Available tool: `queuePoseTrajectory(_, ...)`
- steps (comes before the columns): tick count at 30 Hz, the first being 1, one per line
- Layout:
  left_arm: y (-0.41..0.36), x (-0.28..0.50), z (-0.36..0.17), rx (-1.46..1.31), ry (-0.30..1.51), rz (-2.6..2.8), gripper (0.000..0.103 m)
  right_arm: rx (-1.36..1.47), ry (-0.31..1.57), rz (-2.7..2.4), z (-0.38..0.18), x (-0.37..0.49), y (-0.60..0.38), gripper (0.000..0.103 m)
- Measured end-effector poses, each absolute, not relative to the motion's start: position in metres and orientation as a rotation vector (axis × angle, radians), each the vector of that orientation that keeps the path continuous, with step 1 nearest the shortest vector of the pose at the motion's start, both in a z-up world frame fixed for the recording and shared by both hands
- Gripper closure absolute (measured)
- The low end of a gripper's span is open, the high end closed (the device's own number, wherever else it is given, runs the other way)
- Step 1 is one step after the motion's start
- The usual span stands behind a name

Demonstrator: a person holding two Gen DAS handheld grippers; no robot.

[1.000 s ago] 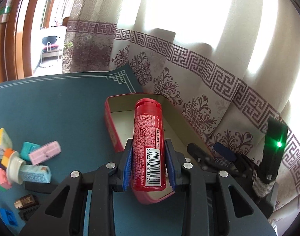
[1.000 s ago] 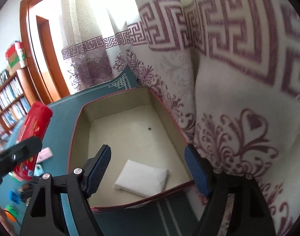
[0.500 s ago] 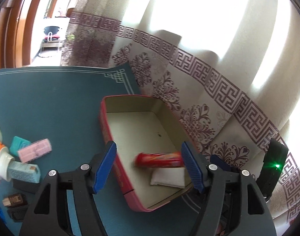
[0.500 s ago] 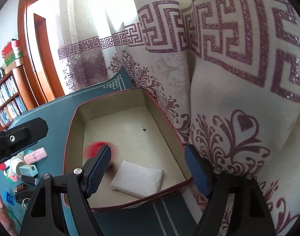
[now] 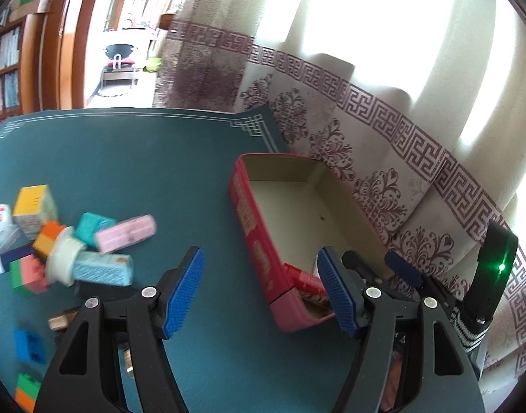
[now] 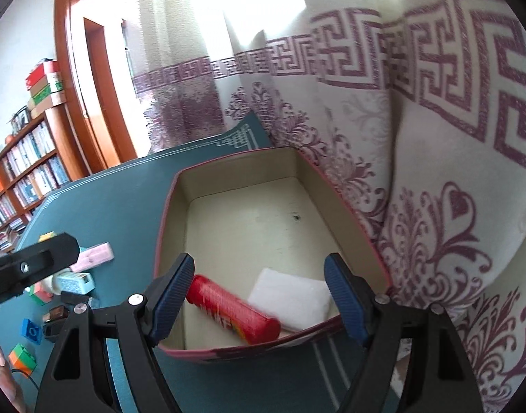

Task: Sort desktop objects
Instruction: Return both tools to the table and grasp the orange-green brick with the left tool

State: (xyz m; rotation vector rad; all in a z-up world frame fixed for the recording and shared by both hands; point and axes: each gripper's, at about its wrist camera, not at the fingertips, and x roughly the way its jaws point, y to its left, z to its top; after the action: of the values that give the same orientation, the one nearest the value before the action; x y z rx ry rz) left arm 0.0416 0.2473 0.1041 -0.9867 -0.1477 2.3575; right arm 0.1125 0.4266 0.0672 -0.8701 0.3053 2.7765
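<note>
My left tongs [image 5: 259, 292] stand released, nothing between their blue pads, over the teal-covered tabletop [image 5: 142, 172] beside the red cardboard box with a cream inside [image 5: 252, 227]. My right tongs [image 6: 259, 296] are released too, hovering at the box's near end. The red cylindrical tube [image 6: 233, 308] lies on its side on the box floor, just beside a white flat packet [image 6: 292, 297]. Loose coloured blocks and small boxes [image 5: 66, 244] are clustered on the tabletop, well apart from the box.

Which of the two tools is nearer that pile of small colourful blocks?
Left. The left tool hangs open over the mat just beside the pile of blocks; the right tool is over the red box, farther away.
</note>
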Motion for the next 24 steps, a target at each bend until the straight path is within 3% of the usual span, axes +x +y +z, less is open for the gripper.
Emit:
queuePoseTrajectory(15, 0.134, 0.069, 0.096, -1.072, -0.132, 2.548, 0.031, -0.841, 0.254, 2.924, 0.080, 0.128, 0.381, 0.020)
queuePoseTrajectory(24, 0.066, 0.075, 0.060, -1.238, -0.136, 2.645, 0.031, -0.879, 0.194, 2.993, 0.076, 0.131, 0.350, 0.020)
